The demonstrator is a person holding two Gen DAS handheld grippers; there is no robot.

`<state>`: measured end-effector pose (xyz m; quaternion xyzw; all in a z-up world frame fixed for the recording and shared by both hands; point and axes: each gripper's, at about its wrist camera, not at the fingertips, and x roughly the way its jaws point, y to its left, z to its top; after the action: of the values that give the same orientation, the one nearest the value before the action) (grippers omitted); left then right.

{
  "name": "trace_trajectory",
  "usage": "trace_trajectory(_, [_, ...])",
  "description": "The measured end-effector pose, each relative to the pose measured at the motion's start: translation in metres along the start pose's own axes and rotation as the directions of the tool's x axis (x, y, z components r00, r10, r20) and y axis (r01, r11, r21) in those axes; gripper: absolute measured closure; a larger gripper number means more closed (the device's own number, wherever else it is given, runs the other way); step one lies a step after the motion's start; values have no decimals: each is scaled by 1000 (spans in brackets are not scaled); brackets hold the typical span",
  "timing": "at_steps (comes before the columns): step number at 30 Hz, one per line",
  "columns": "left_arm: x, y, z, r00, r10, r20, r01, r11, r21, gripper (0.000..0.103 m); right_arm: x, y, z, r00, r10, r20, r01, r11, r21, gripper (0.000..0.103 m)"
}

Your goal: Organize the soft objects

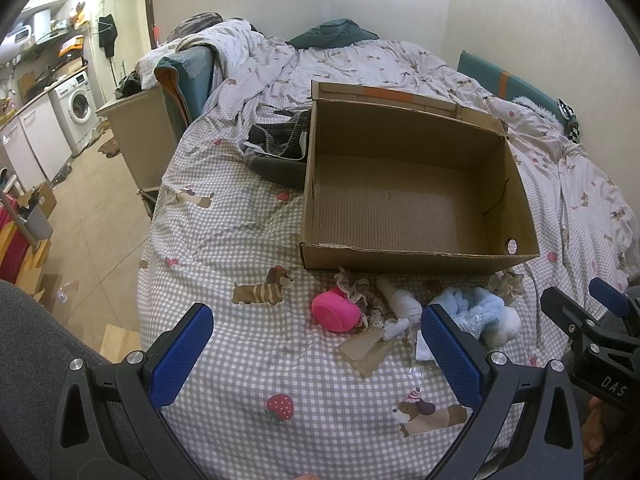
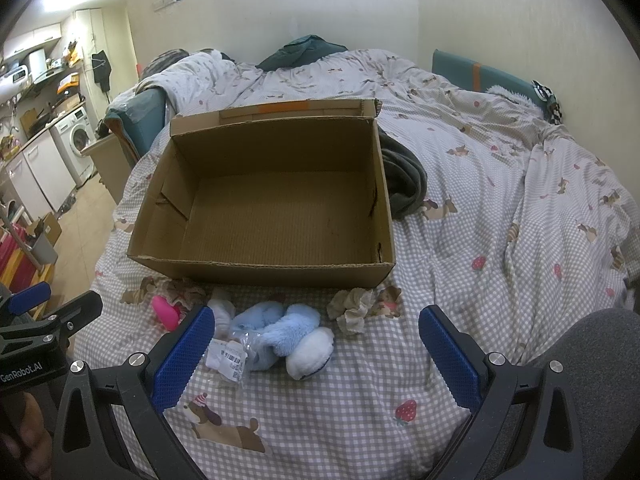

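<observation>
In the left wrist view, the left tongs are hanging wide open over the bed, holding nothing. The empty box is sitting at 12 o'clock from them. A pink toy is lying just ahead between the pads, touching a lace scrunchie at its 2 o'clock. A white sock is lying beside that, and a blue plush is showing at 3 o'clock, partly behind the right pad. A beige scrunchie is resting near the box's front corner. The right tongs are poking in at the right edge.

In the right wrist view, the right tongs are also gaping wide, gripping nothing. The blue plush is lying at 11 o'clock, touching a white plush. The beige scrunchie is sitting at 12 o'clock, just before the box. The pink toy is peeking out at 10 o'clock.
</observation>
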<state>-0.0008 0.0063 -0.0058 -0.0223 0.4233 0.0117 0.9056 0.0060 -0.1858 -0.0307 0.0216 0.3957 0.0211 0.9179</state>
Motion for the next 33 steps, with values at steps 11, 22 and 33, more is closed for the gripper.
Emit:
trace_trajectory(11, [0,0,0,1000,0,-1,0,1000,1,0,0,0,0,1000,0,0,0,1000,0,0])
trace_trajectory(22, [2,0,0,1000,1,-2,-1,1000,1,0,0,1,0,1000,-1,0,1,1000,-1,0])
trace_trajectory(33, [3,0,-2,1000,3,-5,-3,1000,1,0,0,1,0,1000,-2,0,2,1000,-2,0])
